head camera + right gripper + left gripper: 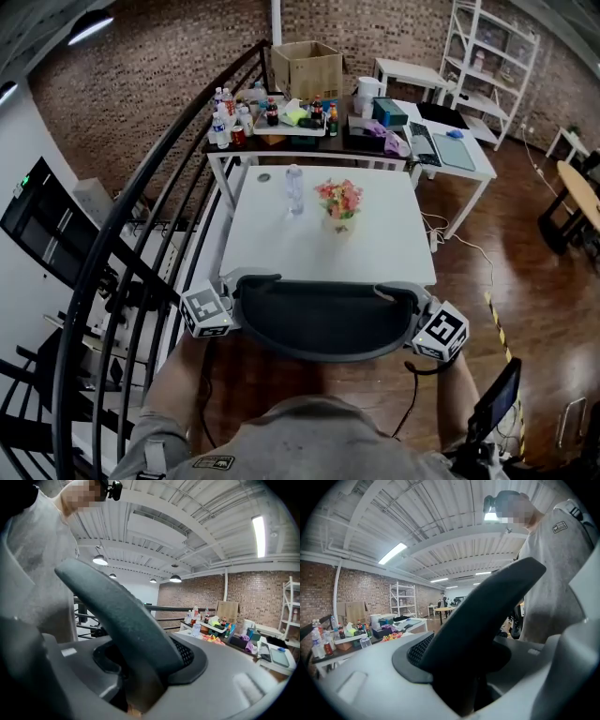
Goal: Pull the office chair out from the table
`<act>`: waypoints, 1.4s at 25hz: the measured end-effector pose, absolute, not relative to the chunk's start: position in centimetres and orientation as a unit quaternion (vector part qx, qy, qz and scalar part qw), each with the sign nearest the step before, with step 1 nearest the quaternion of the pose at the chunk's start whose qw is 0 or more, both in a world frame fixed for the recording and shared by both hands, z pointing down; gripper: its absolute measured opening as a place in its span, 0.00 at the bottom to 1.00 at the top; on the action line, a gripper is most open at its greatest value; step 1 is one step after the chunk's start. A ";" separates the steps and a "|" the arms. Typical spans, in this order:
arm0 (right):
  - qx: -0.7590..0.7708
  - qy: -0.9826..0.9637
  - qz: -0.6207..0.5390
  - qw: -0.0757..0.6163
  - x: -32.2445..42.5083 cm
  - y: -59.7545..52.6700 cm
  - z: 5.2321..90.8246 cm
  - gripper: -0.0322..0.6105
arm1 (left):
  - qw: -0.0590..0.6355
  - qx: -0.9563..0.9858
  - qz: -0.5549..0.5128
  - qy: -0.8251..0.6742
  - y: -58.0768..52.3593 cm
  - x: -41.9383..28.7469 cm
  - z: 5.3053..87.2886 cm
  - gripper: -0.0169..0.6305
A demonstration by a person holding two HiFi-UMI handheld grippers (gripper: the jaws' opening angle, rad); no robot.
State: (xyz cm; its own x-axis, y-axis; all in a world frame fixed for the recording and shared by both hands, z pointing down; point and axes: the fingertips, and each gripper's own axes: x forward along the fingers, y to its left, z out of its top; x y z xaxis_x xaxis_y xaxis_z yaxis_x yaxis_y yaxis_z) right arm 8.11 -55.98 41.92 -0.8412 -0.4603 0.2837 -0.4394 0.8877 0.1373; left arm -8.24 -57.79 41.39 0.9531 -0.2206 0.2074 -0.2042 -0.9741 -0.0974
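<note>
The office chair's black curved backrest [323, 319] stands at the near edge of the white table [281, 246], right in front of me. My left gripper [234, 305] clamps the backrest's left end, its marker cube just outside. My right gripper [417, 317] clamps the right end in the same way. In the left gripper view the black backrest [487, 616] rises between the grey jaws of the left gripper [459, 686], which press on it. In the right gripper view the backrest [122, 616] likewise fills the right gripper [140, 691]. The chair's seat and base are hidden.
A water bottle [294, 190] and a pot of flowers [339, 202] stand on the white table. Behind it, a second table carries bottles and a cardboard box [307, 67]. A black curved railing [122, 244] runs along the left. White shelving [492, 66] stands far right.
</note>
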 end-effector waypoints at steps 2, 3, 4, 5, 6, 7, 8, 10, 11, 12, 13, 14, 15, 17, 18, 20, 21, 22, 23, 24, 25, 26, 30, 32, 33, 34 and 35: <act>0.234 -0.959 -0.032 0.159 8.0 -55.7 42.0 0.39 | 0.035 -0.987 -0.113 0.106 -57.4 -8.3 41.3 0.38; 0.234 -0.959 -0.030 0.160 8.0 -55.5 42.0 0.39 | 0.034 -0.987 -0.114 0.105 -57.3 -8.3 41.4 0.38; 0.234 -0.958 -0.029 0.161 8.0 -55.4 42.0 0.39 | 0.032 -0.987 -0.114 0.105 -57.2 -8.4 41.5 0.38; 0.235 -0.958 -0.029 0.162 8.0 -55.3 42.1 0.39 | 0.032 -0.987 -0.115 0.105 -57.1 -8.4 41.6 0.38; 0.235 -0.958 -0.028 0.163 8.0 -55.2 42.1 0.39 | 0.031 -0.987 -0.116 0.105 -57.0 -8.4 41.6 0.38; 0.234 -0.958 -0.028 0.163 7.9 -55.1 42.1 0.39 | 0.029 -0.987 -0.116 0.104 -56.9 -8.5 41.7 0.38; 0.234 -0.958 -0.027 0.163 7.8 -55.0 42.2 0.39 | 0.028 -0.987 -0.117 0.104 -56.8 -8.6 41.7 0.38; 0.232 -0.958 -0.026 0.164 7.6 -54.6 42.2 0.38 | 0.027 -0.987 -0.117 0.104 -56.5 -8.8 41.8 0.38; 0.232 -0.959 -0.026 0.164 7.5 -54.3 42.2 0.38 | 0.026 -0.987 -0.117 0.103 -56.3 -8.9 41.7 0.38; 0.231 -0.959 -0.025 0.163 7.4 -53.9 42.1 0.38 | 0.026 -0.988 -0.116 0.102 -56.0 -8.9 41.7 0.38; 0.230 -0.959 -0.025 0.163 7.3 -53.5 42.1 0.37 | 0.025 -0.988 -0.116 0.101 -55.7 -9.0 41.7 0.38; 0.229 -0.959 -0.024 0.162 7.3 -53.1 42.1 0.37 | 0.025 -0.988 -0.115 0.100 -55.3 -9.0 41.6 0.38; 0.229 -0.960 -0.024 0.162 7.3 -52.7 42.0 0.37 | 0.024 -0.988 -0.114 0.098 -54.9 -9.0 41.6 0.38; 0.228 -0.960 -0.022 0.162 7.2 -51.8 42.0 0.36 | 0.025 -0.989 -0.113 0.095 -54.0 -9.1 41.5 0.38; 0.228 -0.960 -0.021 0.162 7.2 -51.4 42.0 0.36 | 0.025 -0.989 -0.113 0.094 -53.6 -9.2 41.5 0.38; 0.227 -0.960 -0.020 0.162 7.1 -50.5 42.0 0.36 | 0.024 -0.989 -0.111 0.092 -52.6 -9.3 41.5 0.37; 0.227 -0.960 -0.019 0.162 7.0 -50.1 42.0 0.36 | 0.024 -0.989 -0.111 0.091 -52.1 -9.4 41.5 0.37; 0.226 -0.960 -0.019 0.162 6.9 -49.7 42.0 0.36 | 0.024 -0.989 -0.111 0.090 -51.7 -9.5 41.5 0.36; 0.225 -0.961 -0.018 0.163 6.7 -49.3 42.1 0.36 | 0.024 -0.989 -0.111 0.090 -51.3 -9.7 41.5 0.36; 0.223 -0.961 -0.017 0.163 6.6 -48.9 42.1 0.36 | 0.023 -0.989 -0.112 0.090 -50.8 -9.8 41.4 0.36; 0.221 -0.961 -0.016 0.164 6.3 -48.5 42.2 0.36 | 0.023 -0.989 -0.113 0.091 -50.5 -10.0 41.3 0.36; 0.219 -0.961 -0.016 0.165 6.1 -48.1 42.2 0.36 | 0.023 -0.989 -0.112 0.092 -50.1 -10.3 41.4 0.36; 0.218 -0.960 -0.021 0.175 5.0 -46.5 42.2 0.33 | 0.021 -0.989 -0.111 0.090 -49.2 -11.3 41.6 0.37; 0.224 -0.958 -0.020 0.176 5.2 -45.9 42.4 0.33 | 0.021 -0.990 -0.113 0.084 -48.7 -11.3 41.6 0.37; 0.227 -0.957 -0.018 0.178 5.3 -45.7 42.5 0.34 | 0.022 -0.990 -0.113 0.080 -48.4 -11.2 41.6 0.37; 0.229 -0.957 -0.016 0.179 5.4 -45.5 42.6 0.34 | 0.022 -0.990 -0.113 0.078 -48.1 -11.2 41.5 0.37; 0.230 -0.957 -0.015 0.179 5.3 -45.2 42.5 0.34 | 0.023 -0.990 -0.114 0.076 -47.8 -11.1 41.4 0.36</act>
